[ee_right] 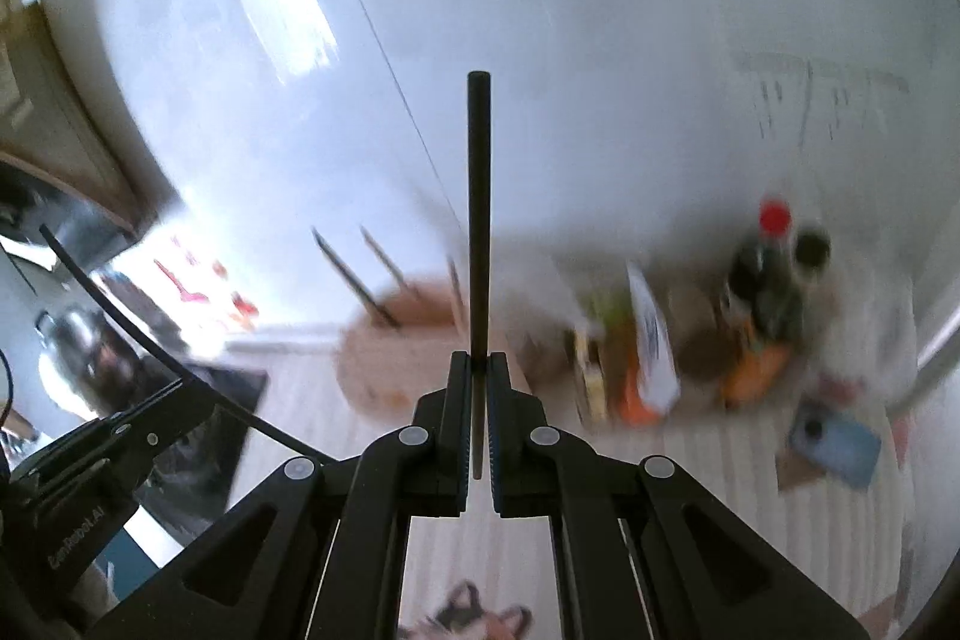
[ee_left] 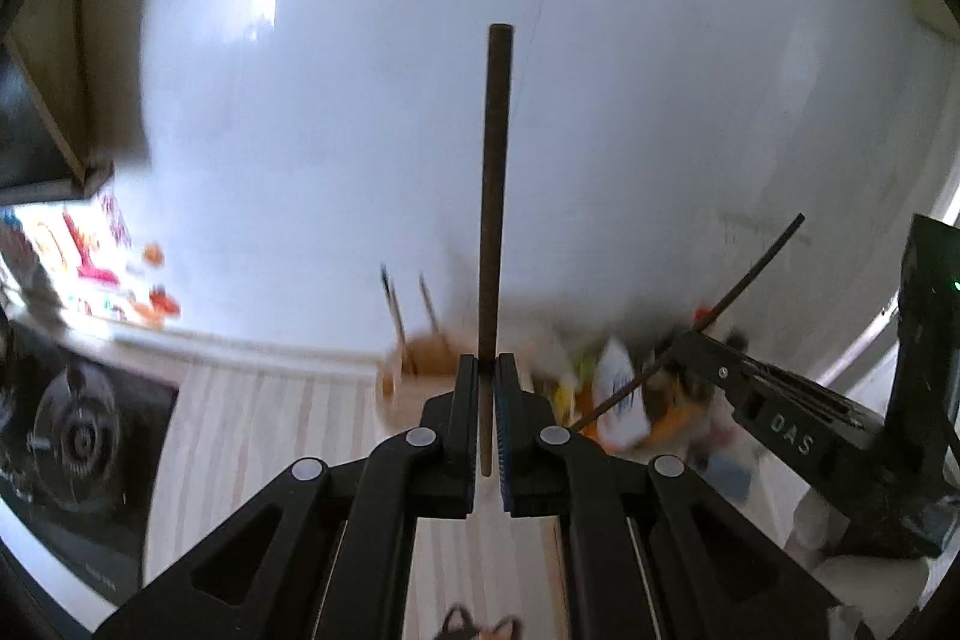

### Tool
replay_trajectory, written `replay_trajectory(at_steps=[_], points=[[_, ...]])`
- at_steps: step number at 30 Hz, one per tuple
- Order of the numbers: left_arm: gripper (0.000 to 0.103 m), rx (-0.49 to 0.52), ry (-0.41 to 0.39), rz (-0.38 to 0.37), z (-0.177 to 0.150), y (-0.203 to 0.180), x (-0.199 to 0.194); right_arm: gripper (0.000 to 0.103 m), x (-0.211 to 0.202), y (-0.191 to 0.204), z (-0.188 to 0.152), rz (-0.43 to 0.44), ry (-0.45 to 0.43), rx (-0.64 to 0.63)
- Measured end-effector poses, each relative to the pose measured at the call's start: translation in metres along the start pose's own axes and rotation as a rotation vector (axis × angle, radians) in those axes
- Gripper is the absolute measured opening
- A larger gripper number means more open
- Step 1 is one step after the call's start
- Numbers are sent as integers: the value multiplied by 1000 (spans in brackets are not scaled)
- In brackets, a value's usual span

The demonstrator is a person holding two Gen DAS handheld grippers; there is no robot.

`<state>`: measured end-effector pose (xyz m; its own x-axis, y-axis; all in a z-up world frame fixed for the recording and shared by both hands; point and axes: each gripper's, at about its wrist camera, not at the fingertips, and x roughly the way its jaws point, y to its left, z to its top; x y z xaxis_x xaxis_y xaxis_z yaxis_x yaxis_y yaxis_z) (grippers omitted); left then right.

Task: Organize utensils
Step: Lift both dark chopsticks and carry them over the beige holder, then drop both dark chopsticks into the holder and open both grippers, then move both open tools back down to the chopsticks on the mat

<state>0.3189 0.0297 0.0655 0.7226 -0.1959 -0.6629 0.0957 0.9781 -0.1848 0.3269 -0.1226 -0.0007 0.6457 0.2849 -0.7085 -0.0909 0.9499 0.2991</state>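
Observation:
My left gripper is shut on a brown chopstick that stands straight up between its pads against the white wall. My right gripper is shut on a black chopstick, also upright. Each gripper shows in the other's view: the right gripper holds its stick slanted, and the left gripper holds its stick slanted too. Behind both fingers, on the light wooden counter, stands a blurred round wooden holder with a few dark sticks leaning out of it.
To the right of the holder is a blurred cluster of packets and dark bottles, one with a red cap. A blue flat object lies at the right. A black stove top and a kettle are at the left.

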Motion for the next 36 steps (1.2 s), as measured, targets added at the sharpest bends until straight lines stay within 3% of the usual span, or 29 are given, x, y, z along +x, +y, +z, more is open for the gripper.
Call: replay_trajectory(at_steps=[4, 9, 19, 21, 24, 25, 27, 28, 29, 32, 34, 36], points=[[3, -3, -5, 26, 32, 7, 26, 5, -6, 10, 44, 12, -64, -8], [3, 1, 46, 58, 47, 18, 74, 5, 32, 22, 74, -5, -48, -24], [4, -16, 206, 72, 39, 46, 147, 5, 115, 29, 80, -25, 88, -53], [5, -33, 248, 78, 37, 51, 151, 5, 126, 28, 78, -24, 121, -61], [9, -49, 231, 77, 38, 56, 138, 6, 139, 21, 75, -8, 173, -43], [14, -50, 217, 88, 39, 58, 131, 9, 140, 18, 73, -2, 182, -32], [42, -60, 193, 114, 39, 62, 116, 20, 136, 15, 73, 12, 177, -15], [66, -69, 174, 122, 37, 65, 108, 25, 132, 12, 72, 13, 167, -4], [77, -74, 147, 135, 34, 67, 97, 26, 127, 9, 72, 10, 159, 1], [88, -79, 105, 175, 21, 73, 76, 33, 104, 1, 67, 2, 124, 27], [90, -85, 86, 191, 10, 75, 66, 37, 87, -9, 57, -27, 98, 46], [103, -81, 85, 210, -4, 77, 62, 43, 72, -20, 44, -59, 85, 70]])
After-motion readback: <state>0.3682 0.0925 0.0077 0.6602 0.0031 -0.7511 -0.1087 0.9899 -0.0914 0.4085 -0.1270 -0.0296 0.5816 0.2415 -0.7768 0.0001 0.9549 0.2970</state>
